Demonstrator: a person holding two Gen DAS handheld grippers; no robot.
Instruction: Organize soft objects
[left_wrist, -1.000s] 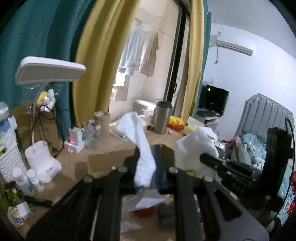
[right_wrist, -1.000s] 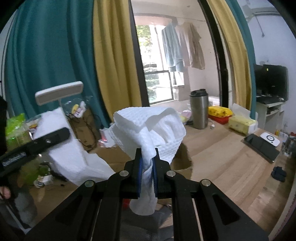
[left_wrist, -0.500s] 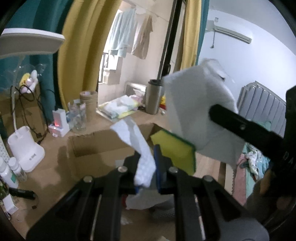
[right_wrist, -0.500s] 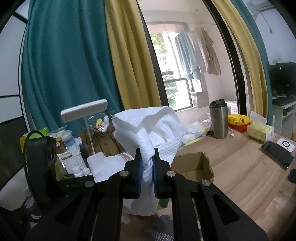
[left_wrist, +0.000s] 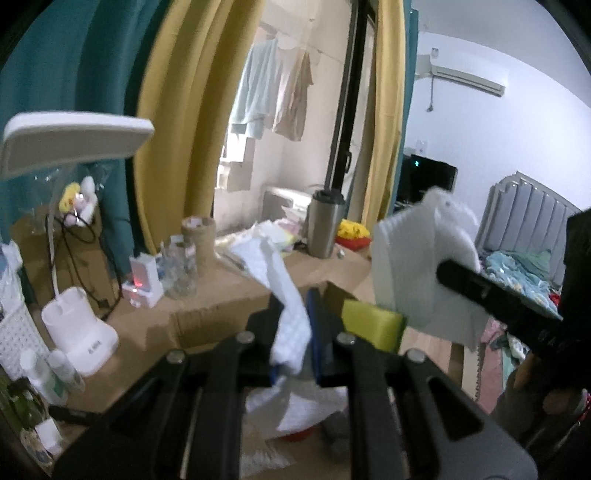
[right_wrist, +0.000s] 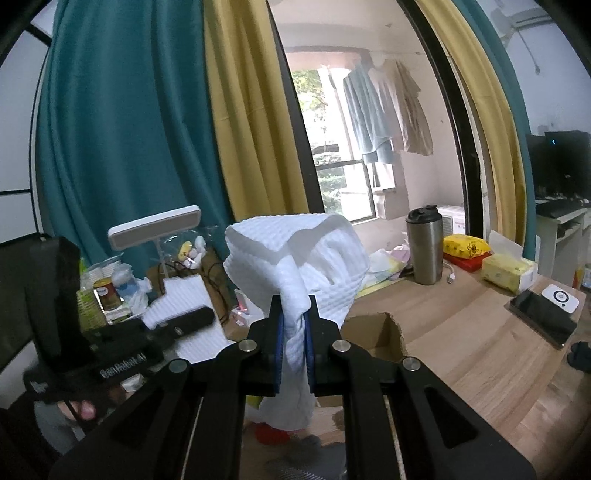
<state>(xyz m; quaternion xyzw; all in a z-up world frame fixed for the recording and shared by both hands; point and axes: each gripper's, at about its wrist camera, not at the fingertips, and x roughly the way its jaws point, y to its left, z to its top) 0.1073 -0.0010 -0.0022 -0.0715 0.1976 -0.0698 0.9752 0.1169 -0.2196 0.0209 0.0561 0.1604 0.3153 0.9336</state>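
- Plainly, the largest thing here is the long pale wooden desk (right_wrist: 461, 332), with the open brown cardboard box (right_wrist: 380, 332) on it below my tongs; I take that box to be where soft things go.
- The white waffle-textured cloth (right_wrist: 295, 258) hangs in the air above the box, stretched between both my tongs. It looks light, limp and a bit grippy; it droops wherever it is not held, so corners or a bunched edge are the places to take hold.
- My right gripper (right_wrist: 294, 347) is pressed together on a twisted bunch of that cloth, the rest billowing above and a tail hanging below.
- My left gripper (left_wrist: 295, 332) pinches another strip of it between its blue pads.
- A yellow-and-green sponge (left_wrist: 373, 326) shows just beside my left tongs; I cannot tell what it rests on. It should be squashy and light.
- Writing: "GenRobot.AI" reads on the side of the left tongs' body; the yellow packet's print is too small.
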